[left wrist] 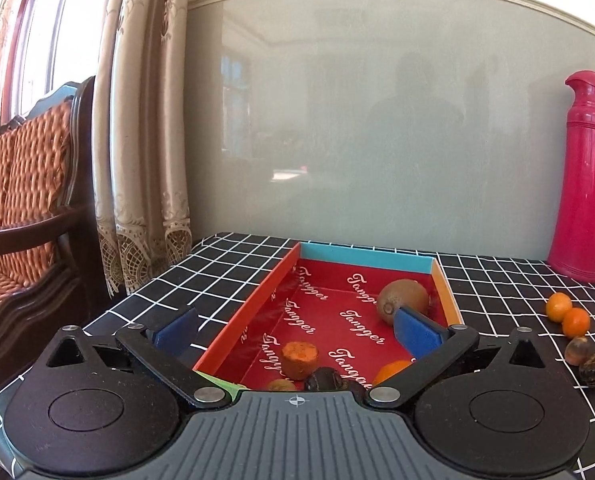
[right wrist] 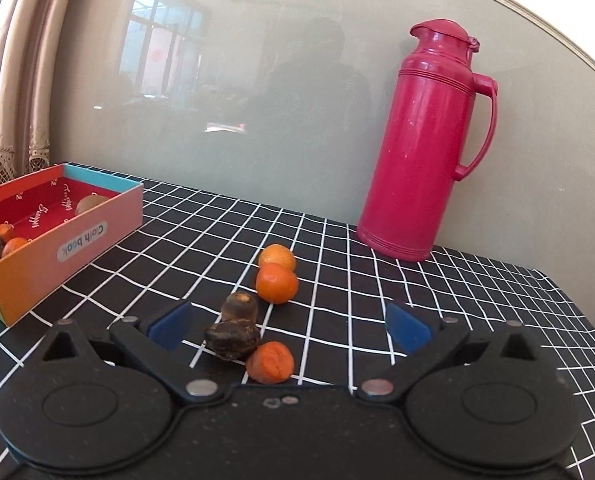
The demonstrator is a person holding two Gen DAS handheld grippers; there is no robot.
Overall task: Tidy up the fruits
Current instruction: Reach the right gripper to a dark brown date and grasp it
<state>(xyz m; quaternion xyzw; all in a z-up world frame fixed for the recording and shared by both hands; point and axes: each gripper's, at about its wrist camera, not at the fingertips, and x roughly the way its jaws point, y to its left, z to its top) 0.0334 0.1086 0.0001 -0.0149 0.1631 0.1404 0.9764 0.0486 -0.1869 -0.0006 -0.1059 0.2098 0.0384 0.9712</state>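
Fruit (right wrist: 272,362) lies loose on the cloth (right wrist: 377,280) right of the box (left wrist: 445,296); both grippers, left (left wrist: 295,330) and right (right wrist: 289,326), spread empty; next, seemingly, right closes on the nearest piece.

Tight on my left, open lane on my right.

My left gripper (left wrist: 295,330) hangs spread over the box (left wrist: 243,308); its walls hem me in, the kiwi (left wrist: 402,301) just beside my right finger. My right gripper (right wrist: 289,326) gapes around the loose fruit cluster (right wrist: 253,334) on the checked cloth (right wrist: 437,300); bare cloth runs right, the pink thermos (right wrist: 421,148) blocking the back wall.
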